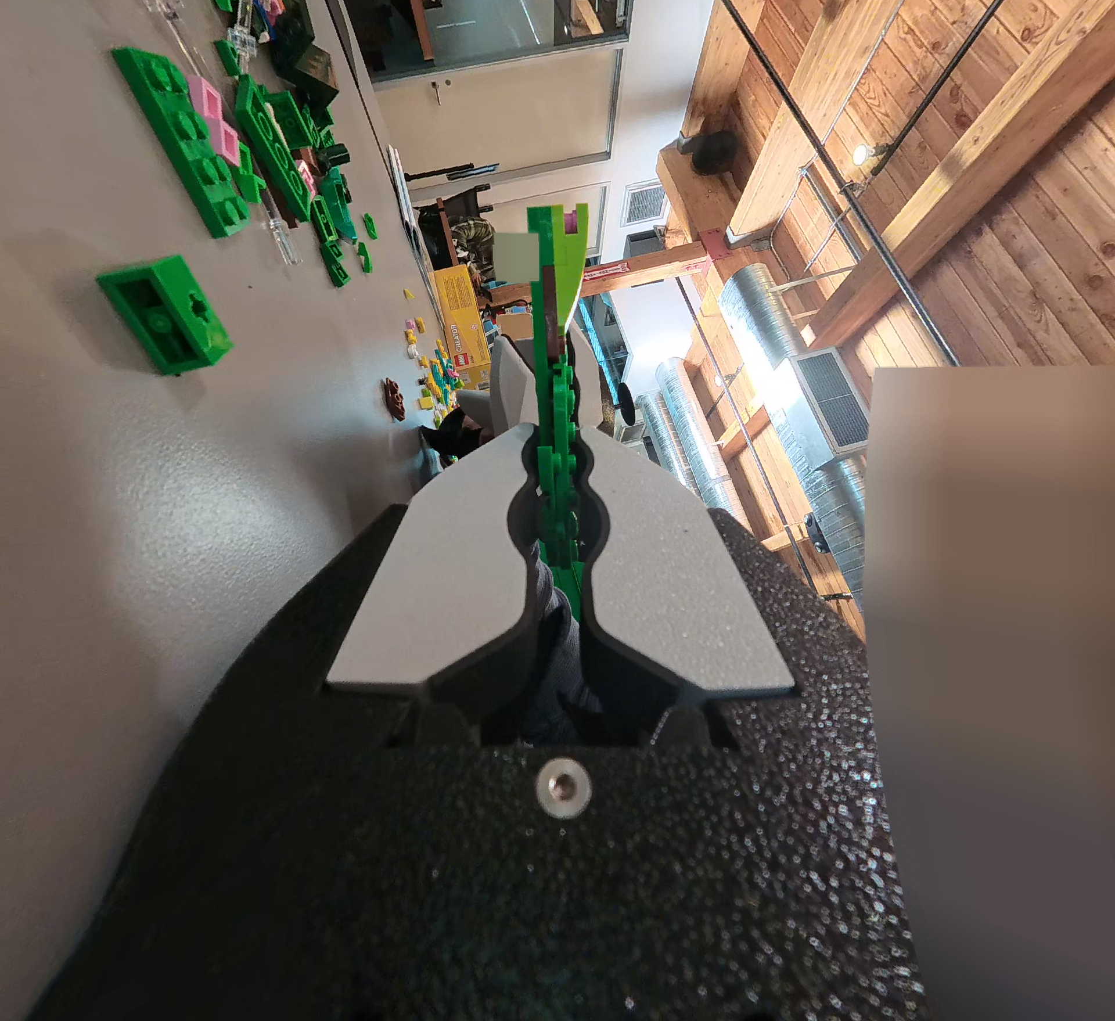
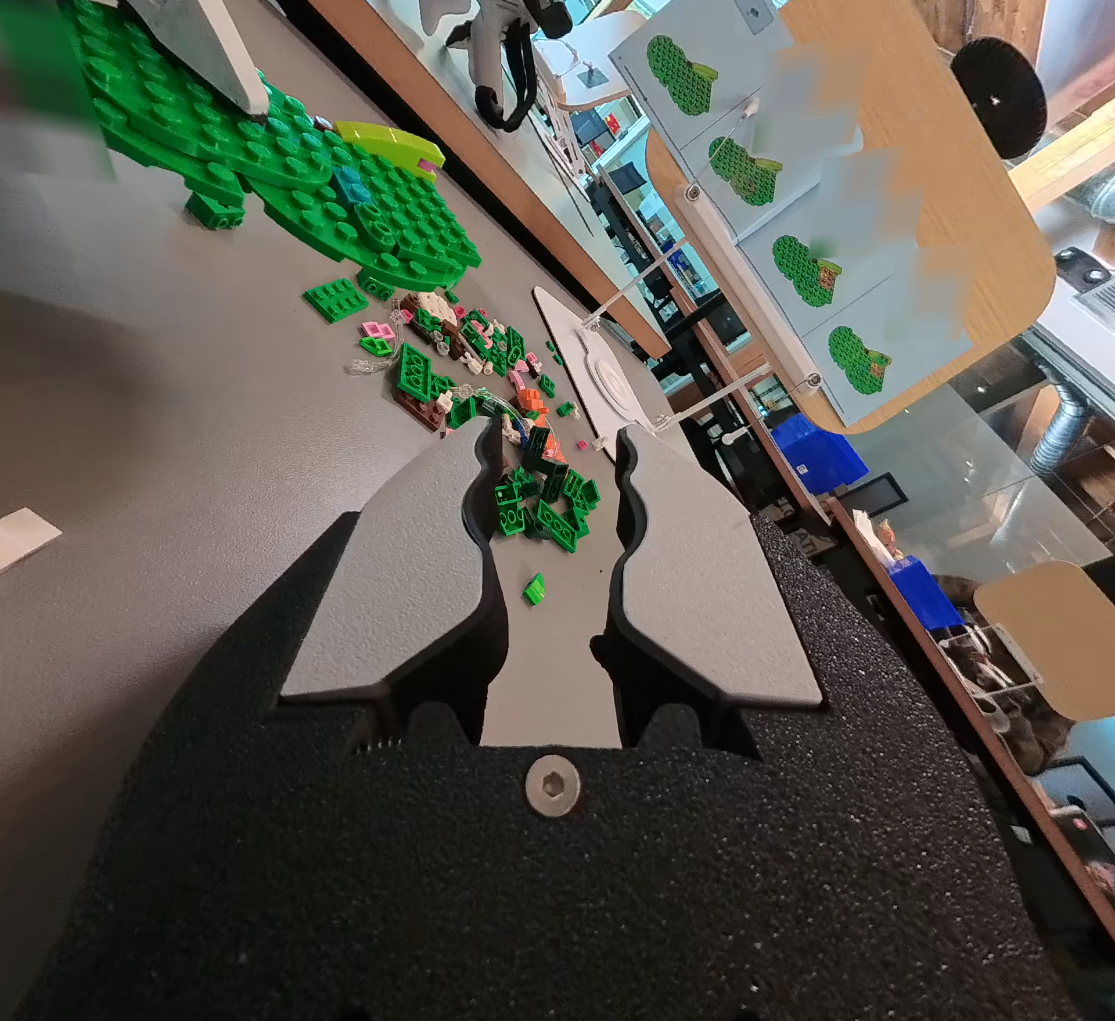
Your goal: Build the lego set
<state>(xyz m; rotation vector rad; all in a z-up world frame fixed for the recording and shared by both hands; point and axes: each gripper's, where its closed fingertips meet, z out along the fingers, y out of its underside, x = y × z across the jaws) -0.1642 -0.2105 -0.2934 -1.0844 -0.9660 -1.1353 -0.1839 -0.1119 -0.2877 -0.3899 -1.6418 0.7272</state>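
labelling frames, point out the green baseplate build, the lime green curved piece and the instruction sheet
green baseplate build (image 2: 386, 219): right wrist view, on its studded top
lime green curved piece (image 2: 386, 142): right wrist view, on its glossy upper face
instruction sheet (image 2: 724, 105): right wrist view, on the pale page

Green studded lego base (image 2: 338, 195), lime piece at one edge, beside loose bricks (image 2: 513, 437) on table.

Grey table (image 2: 151, 449) underfoot of everything, pale and matte. Beyond its far edge, a second desk with a wooden rim (image 2: 386, 57), bearing a white-and-black handheld device (image 2: 495, 20) with looped straps. On a clear stand, a rounded wooden board (image 2: 941, 105). Farther right, blue bins (image 2: 814, 452), a black disc (image 2: 998, 98) and silver ducting (image 1: 760, 304). Overhead in the left wrist view, timber ceiling planks (image 1: 905, 57), black rods (image 1: 802, 117), one lit spotlight (image 1: 863, 152).
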